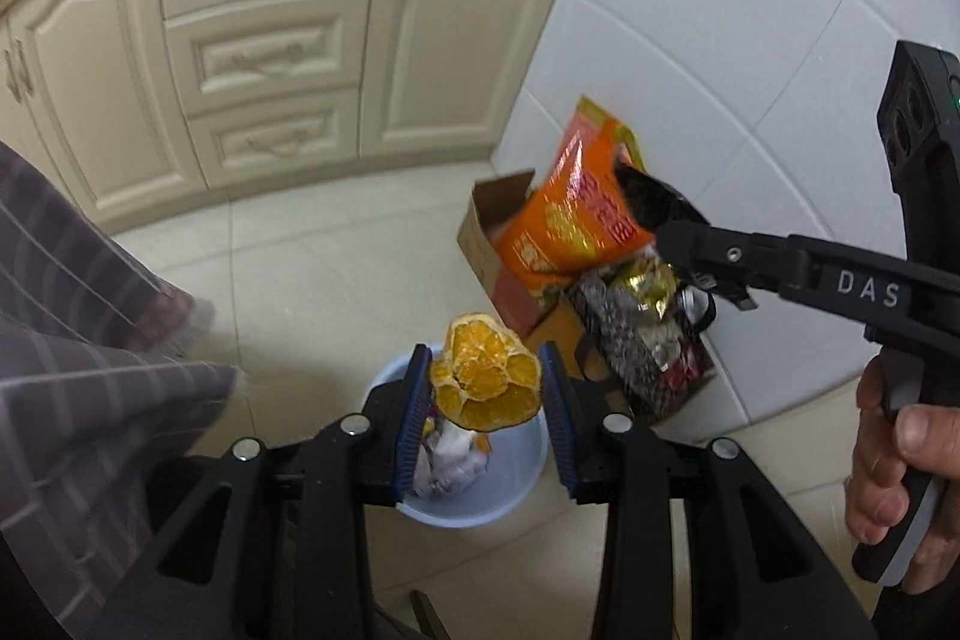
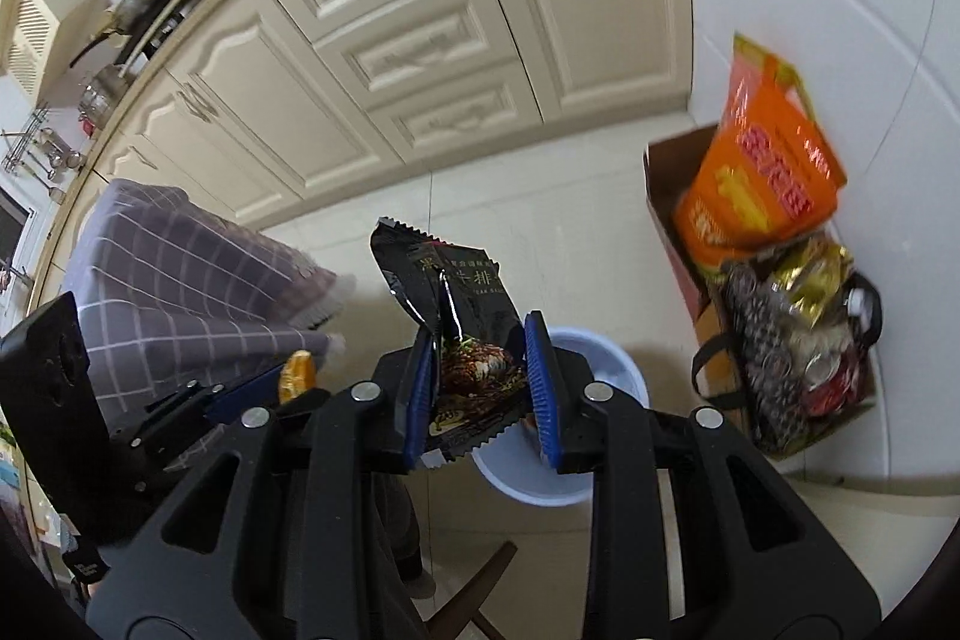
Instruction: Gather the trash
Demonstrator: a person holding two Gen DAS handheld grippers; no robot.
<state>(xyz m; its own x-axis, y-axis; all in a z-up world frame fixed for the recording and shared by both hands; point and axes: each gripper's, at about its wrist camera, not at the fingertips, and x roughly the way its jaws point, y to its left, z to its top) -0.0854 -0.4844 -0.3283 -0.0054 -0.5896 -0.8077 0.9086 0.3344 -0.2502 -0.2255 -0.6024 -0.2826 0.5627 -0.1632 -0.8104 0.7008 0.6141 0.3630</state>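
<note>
My left gripper (image 1: 486,388) is shut on an orange peel (image 1: 486,376), its blue pads pressing both sides, right above a pale blue trash bin (image 1: 516,496) that holds crumpled paper. My right gripper (image 2: 480,388) is shut on a black snack wrapper (image 2: 450,304), crumpled between its pads, over the same trash bin (image 2: 606,364) on the floor. In the left wrist view the right gripper (image 1: 678,232) comes in from the right with the wrapper (image 1: 648,202), a hand (image 1: 894,472) on its handle. In the right wrist view the left gripper (image 2: 282,385) and peel (image 2: 297,373) show at the left.
A cardboard box (image 1: 492,244) with an orange bag (image 1: 576,220) and a bag of shiny wrappers (image 2: 798,340) stands against the white wall at the right. Cream kitchen cabinets (image 1: 270,40) run along the back. A checked grey cloth (image 1: 90,340) hangs at the left. The floor is pale tile.
</note>
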